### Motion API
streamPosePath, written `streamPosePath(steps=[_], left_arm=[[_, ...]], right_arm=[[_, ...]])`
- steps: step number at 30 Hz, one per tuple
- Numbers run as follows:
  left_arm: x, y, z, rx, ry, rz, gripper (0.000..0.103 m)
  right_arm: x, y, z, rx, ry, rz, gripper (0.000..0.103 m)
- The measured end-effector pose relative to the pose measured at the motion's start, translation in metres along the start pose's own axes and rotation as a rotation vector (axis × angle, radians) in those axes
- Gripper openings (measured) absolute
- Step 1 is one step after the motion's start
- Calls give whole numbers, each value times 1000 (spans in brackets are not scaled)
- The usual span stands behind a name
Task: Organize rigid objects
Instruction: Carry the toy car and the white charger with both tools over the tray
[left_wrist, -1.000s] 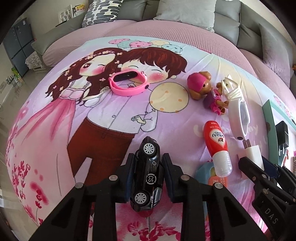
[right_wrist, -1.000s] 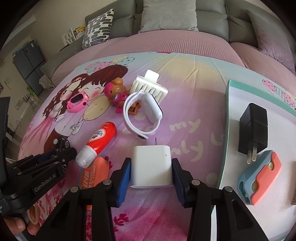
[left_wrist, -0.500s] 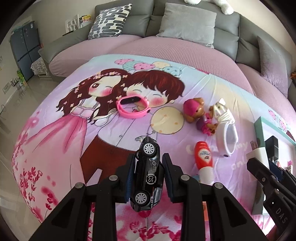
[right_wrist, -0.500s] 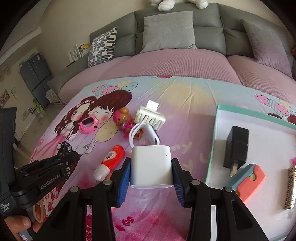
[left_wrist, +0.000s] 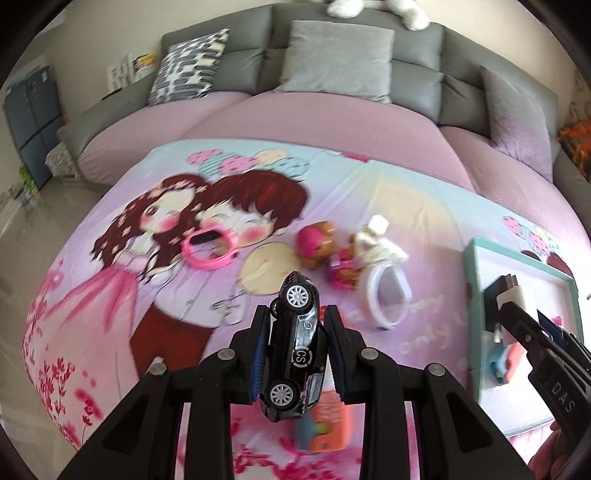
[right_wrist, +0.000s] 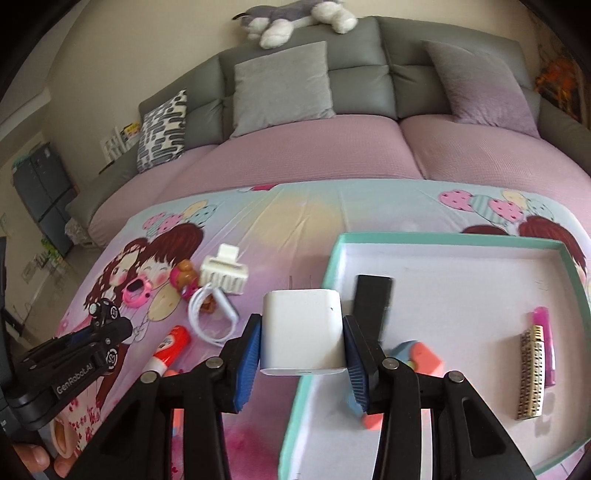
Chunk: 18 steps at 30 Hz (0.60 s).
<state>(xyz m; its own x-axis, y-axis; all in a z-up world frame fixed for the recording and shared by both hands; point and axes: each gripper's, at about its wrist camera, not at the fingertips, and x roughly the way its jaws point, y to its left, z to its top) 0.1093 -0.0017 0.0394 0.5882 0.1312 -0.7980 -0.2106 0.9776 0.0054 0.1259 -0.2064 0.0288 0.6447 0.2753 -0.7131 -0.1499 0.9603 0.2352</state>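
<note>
My left gripper (left_wrist: 295, 347) is shut on a black toy car (left_wrist: 295, 343), held nose-up in the air above the cartoon bedsheet. My right gripper (right_wrist: 301, 338) is shut on a white charger cube (right_wrist: 301, 330), lifted over the left rim of the teal-edged white tray (right_wrist: 454, 238). In the tray lie a black charger (right_wrist: 371, 301), a blue and orange case (right_wrist: 421, 360), a pink stick (right_wrist: 543, 343) and a studded clip (right_wrist: 530, 373). In the left wrist view the right gripper (left_wrist: 517, 314) with its cube shows at the tray (left_wrist: 471, 295).
On the sheet lie a pink watch (left_wrist: 208, 251), a toy dog (left_wrist: 317, 242), a white band (left_wrist: 386, 299), a white comb clip (right_wrist: 225, 273), a red and white tube (right_wrist: 170, 349) and an orange pack (left_wrist: 330, 424). A grey sofa with cushions (right_wrist: 284, 86) stands behind.
Both grippers have risen with their loads. The right one carried the white cube rightward from the sheet to over the tray's left edge; the car now hangs higher above the sheet.
</note>
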Motion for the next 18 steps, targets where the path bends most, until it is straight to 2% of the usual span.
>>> streamPosePath(steps=[11, 18], left_arm=[[-20, -89, 20, 192, -50, -91, 31], [-26, -147, 23, 275, -71, -168, 31]], right_arm=[[-16, -79, 3, 179, -15, -142, 45], [-28, -121, -2, 248, -8, -261, 45]])
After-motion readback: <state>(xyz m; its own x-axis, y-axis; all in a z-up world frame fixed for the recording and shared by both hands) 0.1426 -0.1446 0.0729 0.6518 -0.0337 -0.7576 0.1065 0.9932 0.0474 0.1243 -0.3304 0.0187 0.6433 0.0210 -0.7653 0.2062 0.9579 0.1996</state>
